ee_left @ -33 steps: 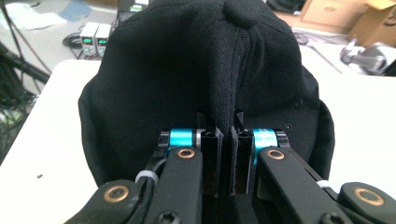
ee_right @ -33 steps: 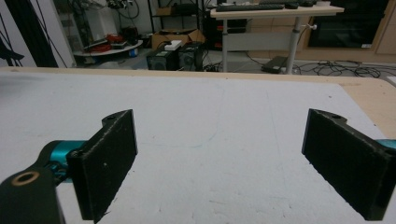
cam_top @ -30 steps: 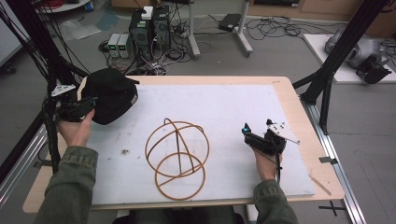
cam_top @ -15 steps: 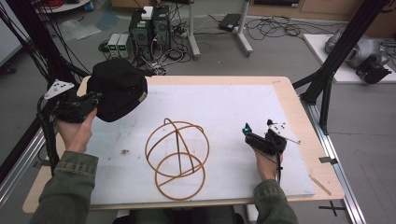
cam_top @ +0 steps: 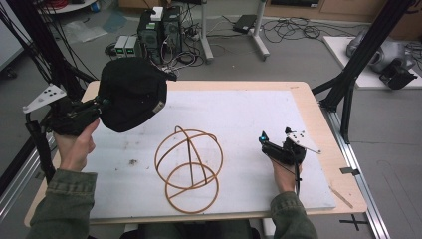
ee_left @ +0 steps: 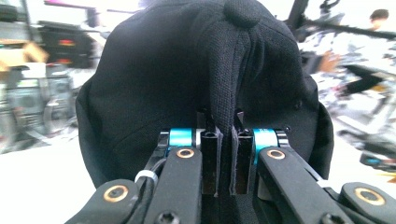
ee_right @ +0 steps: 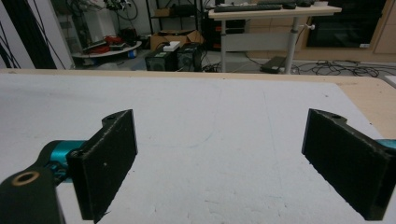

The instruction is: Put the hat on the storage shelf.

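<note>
High view showed the left tongs [cam_top: 99, 107] clamped on a fold of the black cap [cam_top: 130, 93], held above the tabletop [cam_top: 249, 114] at ten o'clock from the wooden ring frame [cam_top: 189, 168]. At three o'clock from that frame, the right tongs [cam_top: 263, 142] rested wide apart, gripping nothing.

Wooden table [cam_top: 318, 117], white mat [cam_top: 249, 119], wire sphere frame [cam_top: 189, 167]

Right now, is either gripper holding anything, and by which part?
The left gripper pinches a fold of fabric on the crown of the black cap, lifted clear of the table. The right gripper holds nothing, jaws wide apart.
</note>
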A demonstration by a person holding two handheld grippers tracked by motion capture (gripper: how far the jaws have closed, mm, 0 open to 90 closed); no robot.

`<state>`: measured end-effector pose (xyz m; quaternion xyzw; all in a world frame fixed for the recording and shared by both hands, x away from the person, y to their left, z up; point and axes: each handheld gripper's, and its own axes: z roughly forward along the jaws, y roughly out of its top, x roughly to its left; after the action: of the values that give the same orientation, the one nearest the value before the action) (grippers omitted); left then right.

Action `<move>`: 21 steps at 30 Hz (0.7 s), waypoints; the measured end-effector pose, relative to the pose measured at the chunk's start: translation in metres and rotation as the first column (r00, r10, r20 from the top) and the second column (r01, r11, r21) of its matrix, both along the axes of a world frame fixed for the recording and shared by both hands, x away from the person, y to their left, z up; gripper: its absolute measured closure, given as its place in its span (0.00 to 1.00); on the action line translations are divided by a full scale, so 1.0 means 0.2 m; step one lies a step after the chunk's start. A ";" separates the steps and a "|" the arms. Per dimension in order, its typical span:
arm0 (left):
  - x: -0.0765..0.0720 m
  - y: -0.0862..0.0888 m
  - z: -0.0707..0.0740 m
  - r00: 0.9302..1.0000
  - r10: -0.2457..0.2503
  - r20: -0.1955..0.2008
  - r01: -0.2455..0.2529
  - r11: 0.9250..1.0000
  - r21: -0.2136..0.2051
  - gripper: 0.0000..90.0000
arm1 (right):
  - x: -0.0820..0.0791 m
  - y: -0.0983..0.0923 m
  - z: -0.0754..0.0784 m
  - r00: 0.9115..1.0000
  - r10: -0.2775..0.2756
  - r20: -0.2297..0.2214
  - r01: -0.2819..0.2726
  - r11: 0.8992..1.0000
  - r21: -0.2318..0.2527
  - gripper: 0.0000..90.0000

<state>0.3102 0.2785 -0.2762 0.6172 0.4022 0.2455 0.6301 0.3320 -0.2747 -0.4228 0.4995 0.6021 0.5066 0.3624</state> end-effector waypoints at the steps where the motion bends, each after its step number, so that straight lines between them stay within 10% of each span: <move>1: -0.01 0.00 0.01 1.000 -0.019 0.006 0.019 1.000 -0.010 0.95 | 0.00 0.00 0.00 1.000 -0.001 0.000 0.001 1.000 -0.001 0.10; 13: -0.13 -0.04 0.12 0.979 -0.196 0.055 0.200 0.978 -0.067 0.95 | 0.00 0.00 0.00 1.000 -0.001 0.006 0.001 1.000 -0.003 0.10; 21: -0.19 -0.11 0.20 0.943 -0.317 0.102 0.324 0.944 -0.060 0.95 | 0.00 0.00 0.00 1.000 -0.001 0.014 0.001 1.000 -0.010 0.10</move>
<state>0.2713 0.2565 -0.2360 0.6383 0.2763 0.1518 0.7022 0.3319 -0.2748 -0.4221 0.4946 0.6019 0.5067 0.3693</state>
